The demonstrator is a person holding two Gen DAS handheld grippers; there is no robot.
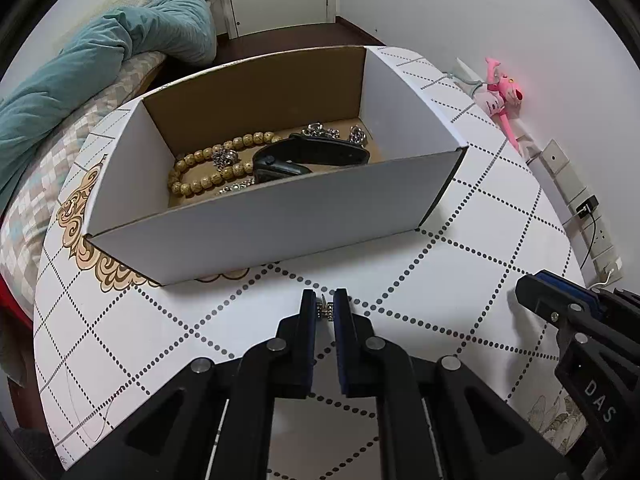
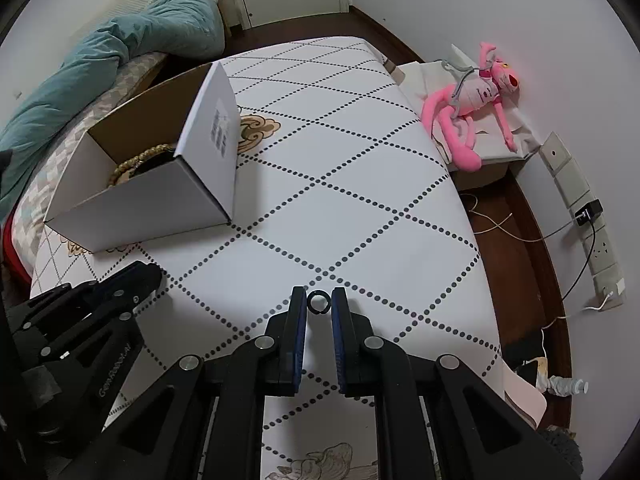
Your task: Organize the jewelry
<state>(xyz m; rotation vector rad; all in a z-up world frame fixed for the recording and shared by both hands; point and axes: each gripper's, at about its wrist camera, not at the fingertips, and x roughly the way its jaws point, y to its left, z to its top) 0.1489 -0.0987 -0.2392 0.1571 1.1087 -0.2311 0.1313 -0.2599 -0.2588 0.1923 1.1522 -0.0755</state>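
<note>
A: Left wrist view first: how do the jaws stand?

B: The left gripper (image 1: 324, 307) is nearly closed, its two blue-padded fingers pinching a small silver studded piece (image 1: 324, 309) right at the tips. What sort of jewelry it is I cannot tell; it is too small.

A: And where is it relative to the box?

B: The pinched piece sits over the patterned table (image 1: 460, 248), just short of the near wall of the white cardboard box (image 1: 280, 208). That wall stands between the gripper and the box's inside. Lying in the box, from left to right: a tan bead bracelet (image 1: 208, 168), some silver chain pieces (image 1: 320, 131) and a black watch band (image 1: 312, 152).

A: Anything else on that side?

B: A teal duvet (image 1: 100, 60) on the bed at far left, and the right gripper (image 1: 532, 294) coming in at the right edge.

A: Now the right wrist view.

B: The right gripper (image 2: 319, 303) is drawn in to a narrow gap and clasps a small black ring (image 2: 319, 303) between its fingertips, the ring's hole facing the camera. It hangs over bare table (image 2: 360, 184), well apart from the box (image 2: 140, 200), which lies up and to the left. The left gripper (image 2: 148, 276) shows at lower left, between this gripper and the box. A pink plush toy (image 2: 476, 100) lies off the table at far right, near wall sockets (image 2: 576, 184) with cables.
</note>
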